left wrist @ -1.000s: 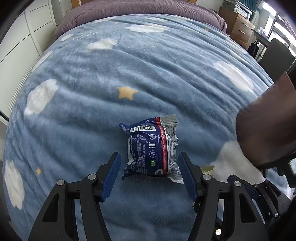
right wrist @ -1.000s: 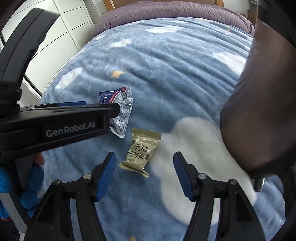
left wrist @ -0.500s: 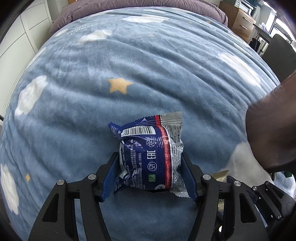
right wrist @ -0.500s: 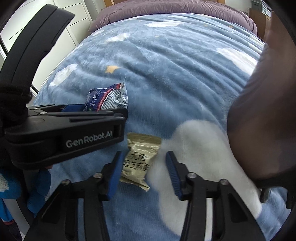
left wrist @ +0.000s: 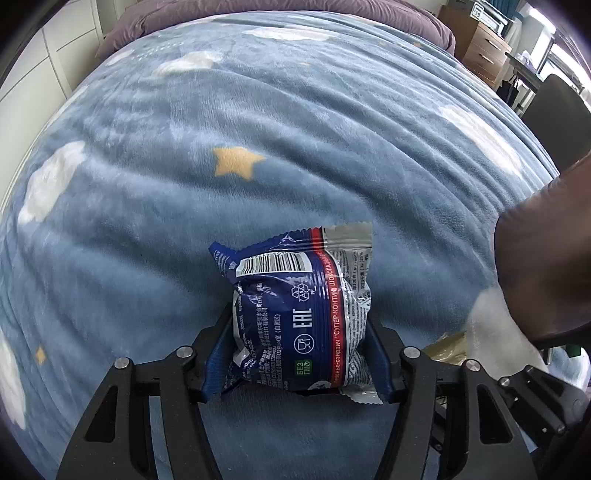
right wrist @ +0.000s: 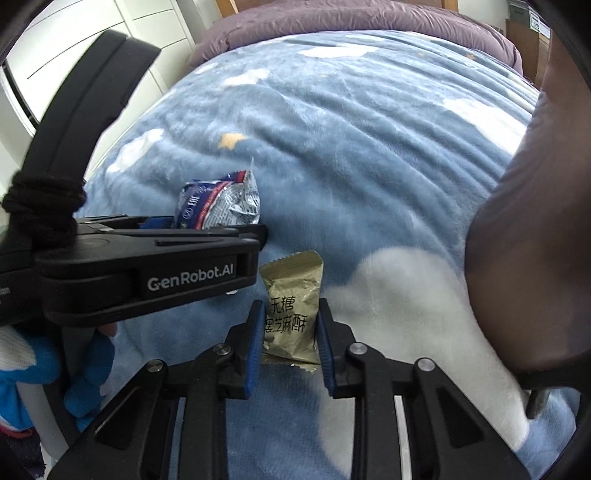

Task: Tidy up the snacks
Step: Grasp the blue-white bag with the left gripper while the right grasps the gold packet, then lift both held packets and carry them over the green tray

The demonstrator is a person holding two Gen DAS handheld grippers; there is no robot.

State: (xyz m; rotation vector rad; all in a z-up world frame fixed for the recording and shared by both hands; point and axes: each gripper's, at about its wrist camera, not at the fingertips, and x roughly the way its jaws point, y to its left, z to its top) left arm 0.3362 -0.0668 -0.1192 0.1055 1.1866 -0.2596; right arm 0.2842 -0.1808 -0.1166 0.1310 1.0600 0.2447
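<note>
At lower centre, we see the left gripper (left wrist: 297, 354) clamped on the blue snack packet (left wrist: 301, 314); the right gripper (right wrist: 290, 345) is clamped on the gold snack packet (right wrist: 291, 310).

**Blue, gold and clouds**

Navy, red and silver wrapper (left wrist: 303, 317) with white barcode. Olive-gold packet (right wrist: 291, 314) with black characters. Blue-grey blanket (left wrist: 258, 110) patterned with white clouds, yellow stars. Black tools, blue pads (right wrist: 255, 347). Mauve duvet (right wrist: 332, 22) behind.
</note>
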